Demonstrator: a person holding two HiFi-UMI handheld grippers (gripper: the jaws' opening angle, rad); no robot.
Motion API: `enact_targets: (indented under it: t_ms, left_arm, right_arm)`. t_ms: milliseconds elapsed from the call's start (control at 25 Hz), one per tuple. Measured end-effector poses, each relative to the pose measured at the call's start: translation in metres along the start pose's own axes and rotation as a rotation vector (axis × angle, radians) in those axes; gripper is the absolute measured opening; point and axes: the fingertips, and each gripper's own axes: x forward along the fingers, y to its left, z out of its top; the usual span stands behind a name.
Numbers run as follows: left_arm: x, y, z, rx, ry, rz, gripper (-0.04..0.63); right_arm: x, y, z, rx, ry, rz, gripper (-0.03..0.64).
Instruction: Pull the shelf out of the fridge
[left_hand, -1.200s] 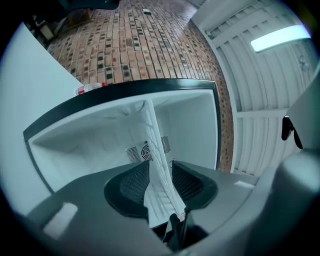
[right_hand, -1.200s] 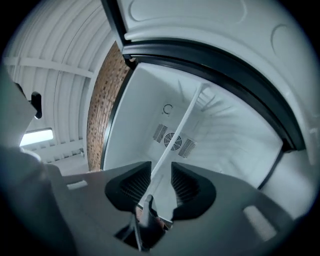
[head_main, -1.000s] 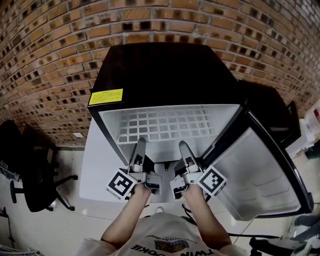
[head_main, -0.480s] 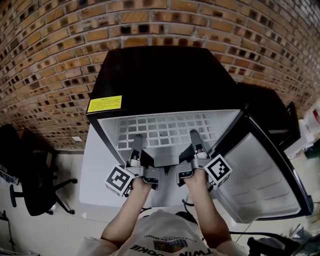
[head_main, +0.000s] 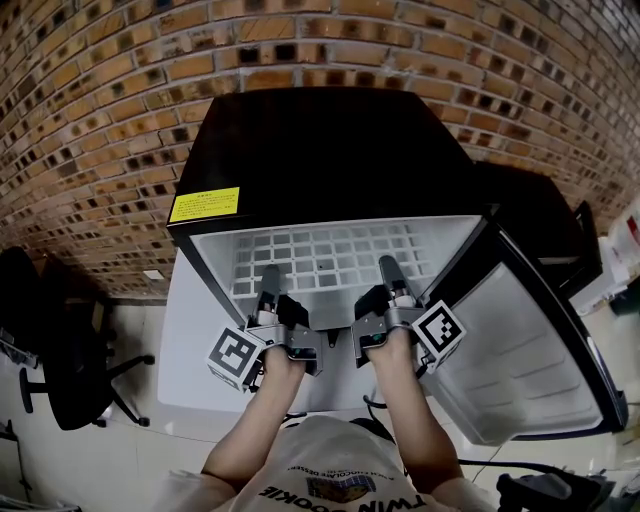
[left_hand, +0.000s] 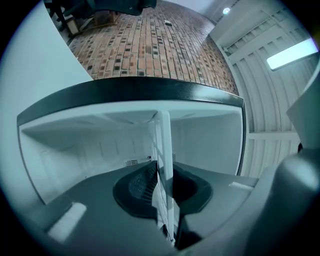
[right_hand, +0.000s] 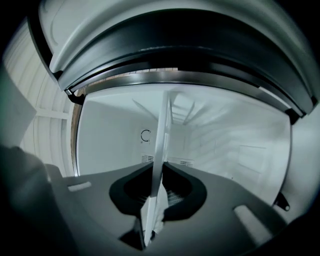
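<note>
While the fridge door (head_main: 520, 350) hangs open, the left gripper (head_main: 269, 280) and the right gripper (head_main: 391, 272) are closing on the shelf (head_main: 330, 250), pinching its front edge.

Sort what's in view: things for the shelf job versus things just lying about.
Job: fridge, its open door, shelf, left gripper and right gripper, both jaws closing with the shelf's front edge between them.
Lying about: office chair, brick wall.

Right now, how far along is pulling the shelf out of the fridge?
Done: the fridge door stands open. In hand: the left gripper and right gripper are closing on the front edge of the wire shelf, which sits between each pair of jaws. Left: the whole pull; the wire shelf lies inside the fridge.
</note>
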Motion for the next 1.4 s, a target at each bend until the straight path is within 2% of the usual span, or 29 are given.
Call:
enact_targets:
  t_ms: [120, 520, 880, 1040, 1400]
  left_arm:
    - [-0.001, -0.001, 0.0, 0.022, 0.007, 0.023, 0.024]
    - [-0.012, -0.004, -0.004, 0.002, 0.01, 0.027, 0.023]
    - [-0.034, -0.01, -0.008, -0.033, 0.001, 0.021, 0.023]
    - [-0.044, -0.013, -0.01, -0.04, -0.003, 0.029, 0.021]
    - [-0.065, -0.018, -0.015, -0.073, -0.021, 0.042, 0.018]
  right_arm:
    - [0.001, 0.001, 0.0, -0.005, -0.001, -0.006, 0.038]
    - [-0.013, 0.003, -0.002, 0.009, -0.004, -0.014, 0.037]
    - [-0.036, 0.006, -0.006, 0.001, -0.001, -0.018, 0.037]
    - [-0.044, 0.006, -0.005, -0.006, 0.006, 0.008, 0.037]
    - [-0.069, 0.01, -0.011, 0.009, 0.024, -0.015, 0.034]
